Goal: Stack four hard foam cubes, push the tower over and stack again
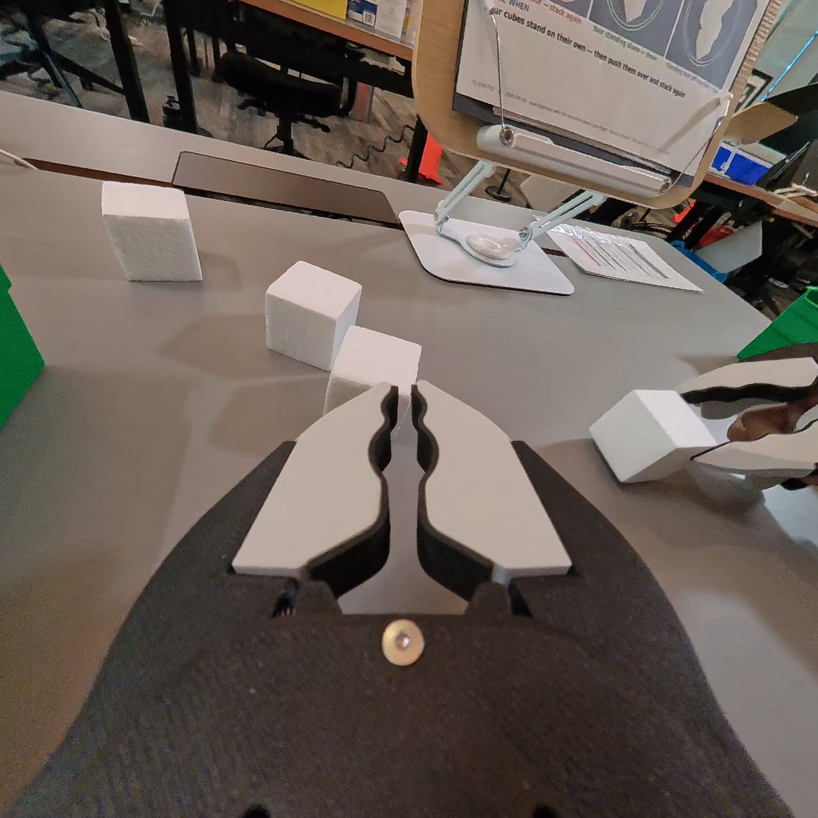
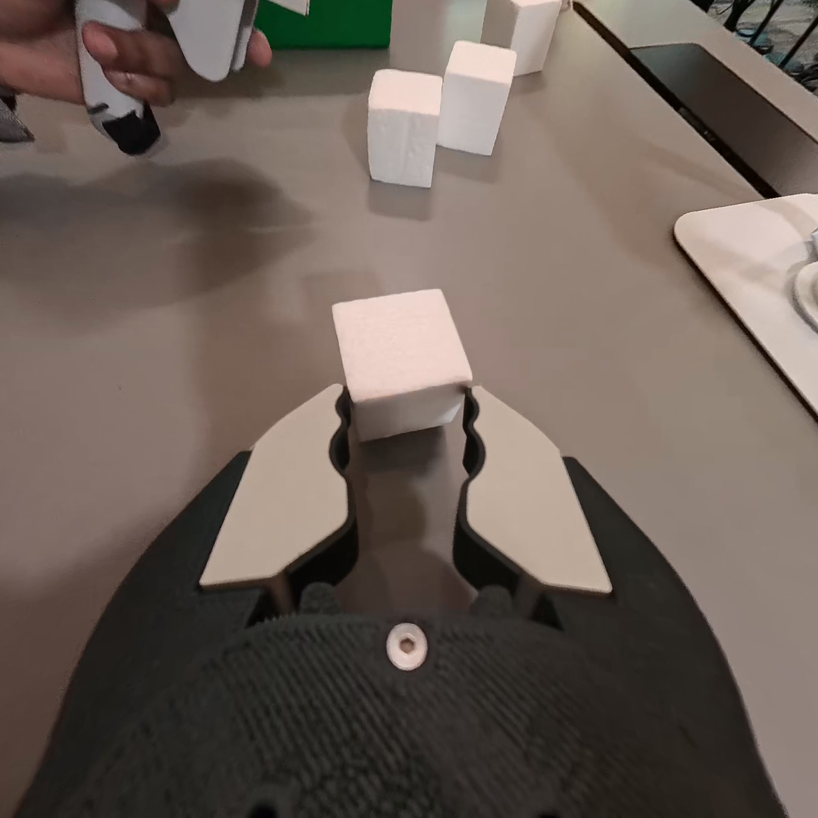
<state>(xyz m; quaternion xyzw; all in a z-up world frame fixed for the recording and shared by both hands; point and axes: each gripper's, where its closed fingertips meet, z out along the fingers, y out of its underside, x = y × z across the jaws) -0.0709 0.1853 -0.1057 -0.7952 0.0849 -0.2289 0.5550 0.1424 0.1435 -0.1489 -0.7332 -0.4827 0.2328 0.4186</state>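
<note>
Jaws of the left gripper [image 1: 404,389] are nearly together, just a thin slit between the tips, nothing pinched; they hover just in front of a white foam cube [image 1: 376,358] that stands on the grey counter [image 1: 133,442]. Jaws of the right gripper [image 2: 407,398] are spread approx. a cube's width and pinch another white foam cube [image 2: 400,354] at its lower near sides; that cube looks tilted w/ one edge off the counter, toward the right edge. Foam is rough-grained, corners crisp. A second cube [image 1: 312,325] stands just beyond the one near the left gripper, cannot tell if touching; a third [image 1: 150,232] is well apart toward the far left corner. Green blocks [image 1: 17,345] sit at the left and right edges. A document stand [image 1: 487,256] w/ a printed sheet is at the far edge. A person's hand [image 2: 102,66] grips the left gripper.
</note>
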